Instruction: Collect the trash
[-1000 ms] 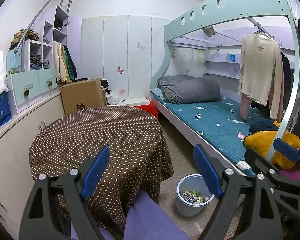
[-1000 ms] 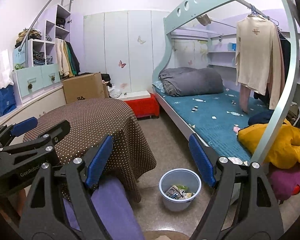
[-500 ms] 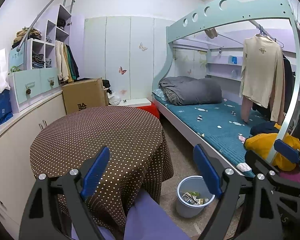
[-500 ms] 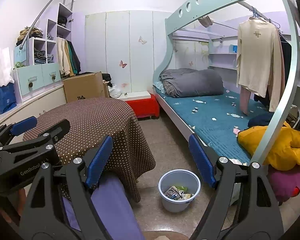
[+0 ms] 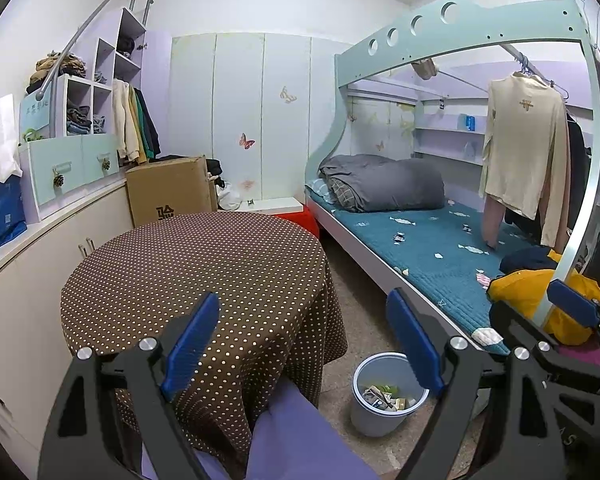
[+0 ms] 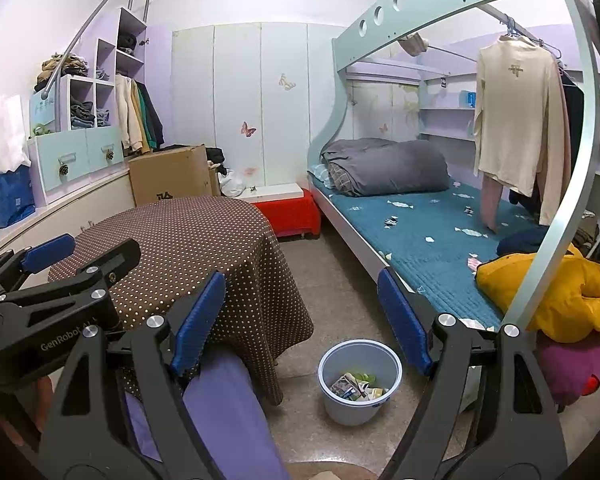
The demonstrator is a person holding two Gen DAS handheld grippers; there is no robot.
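Nothing moved since earlier. L gripper [image 5: 304, 336] & R gripper [image 6: 300, 316] wide open, empty, aimed toward bin [image 6: 360, 384] w/ wrappers by bed edge.

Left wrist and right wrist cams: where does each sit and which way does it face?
Left wrist: on the left gripper, facing the round table, bed and trash bin on the floor; own open fingers show, right gripper at the right edge.
Right wrist: on the right gripper, same heading, set further right; own open fingers show, left gripper at the left edge, a hand beneath it.
Shared: table, bed, bin, cardboard box.
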